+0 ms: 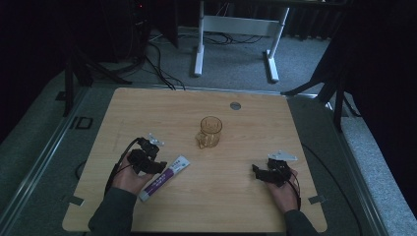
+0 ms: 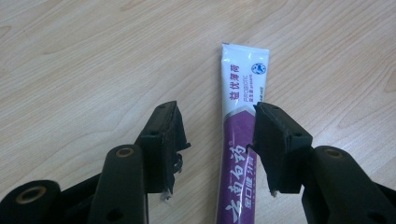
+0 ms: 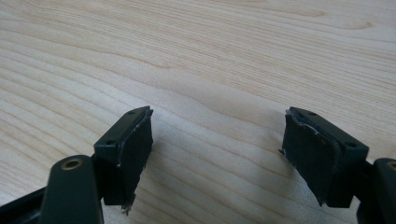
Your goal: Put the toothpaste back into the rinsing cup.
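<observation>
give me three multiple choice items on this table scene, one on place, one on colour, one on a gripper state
1. Where does the toothpaste tube lie?
A. inside the glass mug
B. flat on the table by the left gripper
C. under the right gripper

2. What colours is the tube?
A. white and purple
B. green and yellow
C. all black

3. How stands the right gripper?
A. shut on the tube
B. shut on nothing
C. open over bare wood

Answers: 1 B, it lies flat between the left gripper jaws, apart from the glass mug; 2 A, white end, purple body; 3 C, jaws wide apart above the table.
</observation>
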`<action>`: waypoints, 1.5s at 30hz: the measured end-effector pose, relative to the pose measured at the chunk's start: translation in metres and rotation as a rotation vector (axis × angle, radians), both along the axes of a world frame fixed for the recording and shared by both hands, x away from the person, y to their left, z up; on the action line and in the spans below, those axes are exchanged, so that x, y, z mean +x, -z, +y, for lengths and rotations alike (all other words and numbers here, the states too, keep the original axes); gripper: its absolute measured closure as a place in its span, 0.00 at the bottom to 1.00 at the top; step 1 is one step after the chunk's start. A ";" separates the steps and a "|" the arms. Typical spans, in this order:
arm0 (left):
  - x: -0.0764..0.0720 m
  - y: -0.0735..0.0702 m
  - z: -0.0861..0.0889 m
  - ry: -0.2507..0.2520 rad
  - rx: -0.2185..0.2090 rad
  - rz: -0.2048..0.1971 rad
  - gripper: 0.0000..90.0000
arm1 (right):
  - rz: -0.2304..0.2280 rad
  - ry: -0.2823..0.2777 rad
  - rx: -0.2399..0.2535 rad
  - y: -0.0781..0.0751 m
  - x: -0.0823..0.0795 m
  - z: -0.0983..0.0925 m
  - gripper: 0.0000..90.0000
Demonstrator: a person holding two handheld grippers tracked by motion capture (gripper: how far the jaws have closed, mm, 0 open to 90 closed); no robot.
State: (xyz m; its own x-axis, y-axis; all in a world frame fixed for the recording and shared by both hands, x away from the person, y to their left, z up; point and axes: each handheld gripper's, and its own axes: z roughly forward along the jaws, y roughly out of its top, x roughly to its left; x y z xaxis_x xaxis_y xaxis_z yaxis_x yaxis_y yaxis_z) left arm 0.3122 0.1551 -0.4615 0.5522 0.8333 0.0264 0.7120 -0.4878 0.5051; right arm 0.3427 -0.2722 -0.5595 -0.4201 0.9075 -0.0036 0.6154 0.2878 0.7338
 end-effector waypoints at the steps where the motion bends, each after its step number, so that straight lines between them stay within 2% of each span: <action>1: 0.000 0.000 0.000 0.002 0.004 0.002 0.56 | 0.000 0.000 0.000 0.000 0.000 0.000 0.27; 18: 0.000 -0.001 -0.005 0.010 0.028 0.024 0.56 | 0.000 0.000 -0.001 0.000 0.000 0.000 0.27; 45: 0.003 0.004 -0.012 0.034 0.071 0.084 0.58 | 0.000 0.000 0.000 0.000 0.000 0.000 0.27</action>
